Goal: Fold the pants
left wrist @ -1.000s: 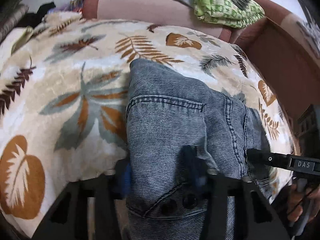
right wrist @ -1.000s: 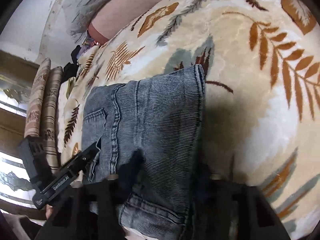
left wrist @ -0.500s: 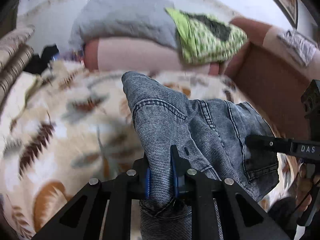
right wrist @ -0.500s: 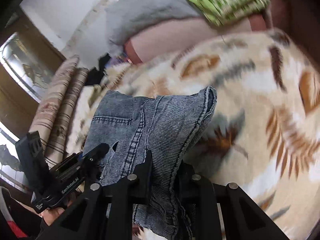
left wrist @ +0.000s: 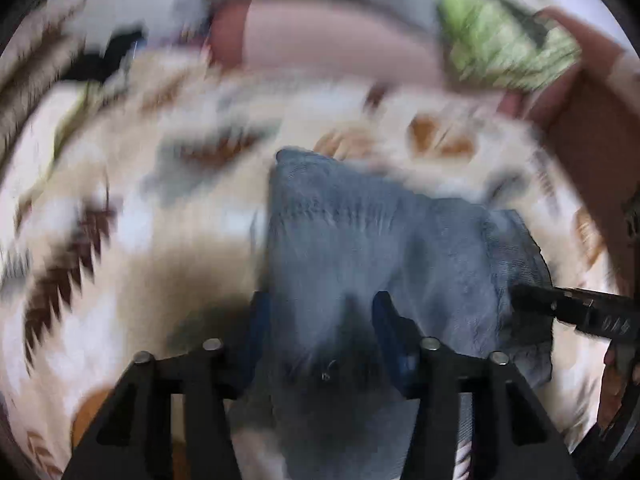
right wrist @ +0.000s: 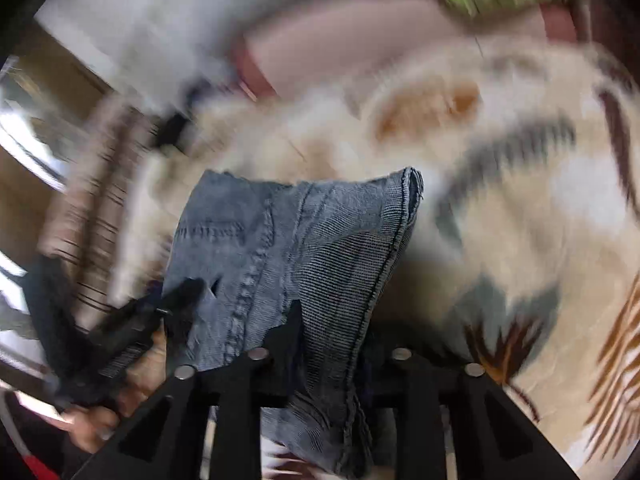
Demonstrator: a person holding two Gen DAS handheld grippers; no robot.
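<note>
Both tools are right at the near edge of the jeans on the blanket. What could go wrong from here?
1. The left tool is opening with denim between its fingers; the jeans could catch and drag, undoing the fold.
2. The right tool is opening too; the hem may shift.
3. Both views are blurred, so alignment on the blanket is hard to judge.

Folded grey-blue denim pants (right wrist: pixel 304 240), bunched, on leaf-print blanket (right wrist: pixel 520 208).

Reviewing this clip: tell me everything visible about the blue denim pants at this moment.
The blue denim pants are faded, ribbed-looking jeans with stitched seams, a hemmed edge and a back pocket. They are folded into a compact bundle on the cream leaf-print blanket, the near end between both grippers' fingers. The left gripper is opening, its pads apart from the cloth. The right gripper is opening too, denim between its fingers. Both views are motion-blurred.
</note>
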